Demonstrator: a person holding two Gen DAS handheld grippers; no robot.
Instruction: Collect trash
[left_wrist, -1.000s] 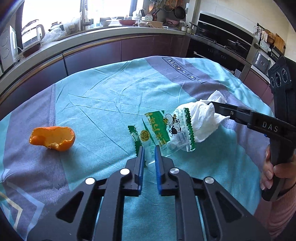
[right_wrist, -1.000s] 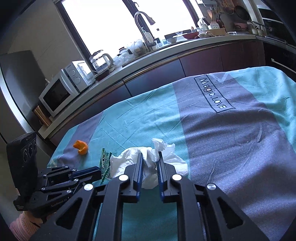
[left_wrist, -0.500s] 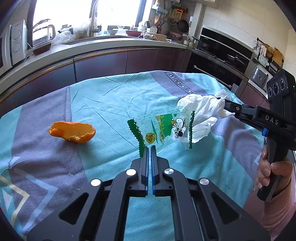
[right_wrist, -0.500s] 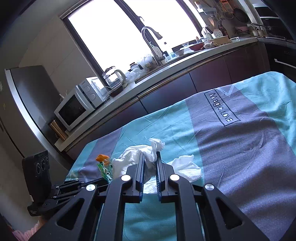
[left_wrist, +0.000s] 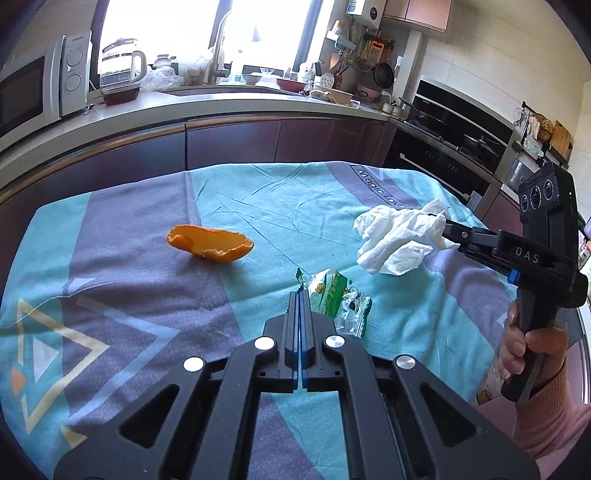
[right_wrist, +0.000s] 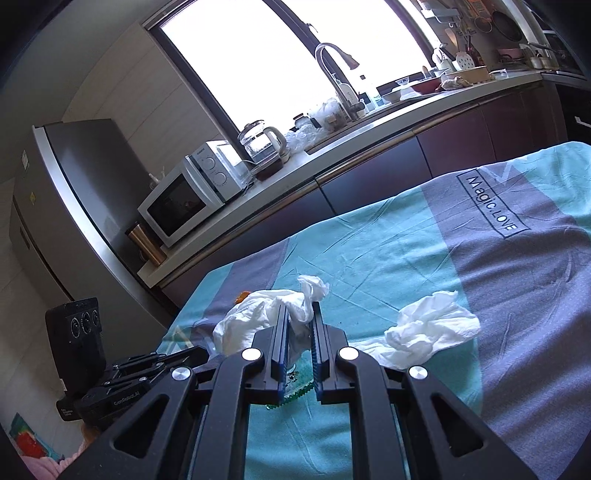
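Trash counts four: two tissues, one clamped by the right gripper (right_wrist: 298, 314); one wrapper (left_wrist: 334, 301) pinched in the left gripper (left_wrist: 300, 295); one peel (left_wrist: 210, 243).

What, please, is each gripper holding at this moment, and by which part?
Left gripper: green-printed clear plastic wrapper, by its edge. Right gripper: crumpled white paper tissue, by a fold.

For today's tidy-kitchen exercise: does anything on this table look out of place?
Yes. An orange peel and a crumpled tissue lie loose on the tablecloth. Another tissue is pinched in the right tool, and a green wrapper in the left tool.
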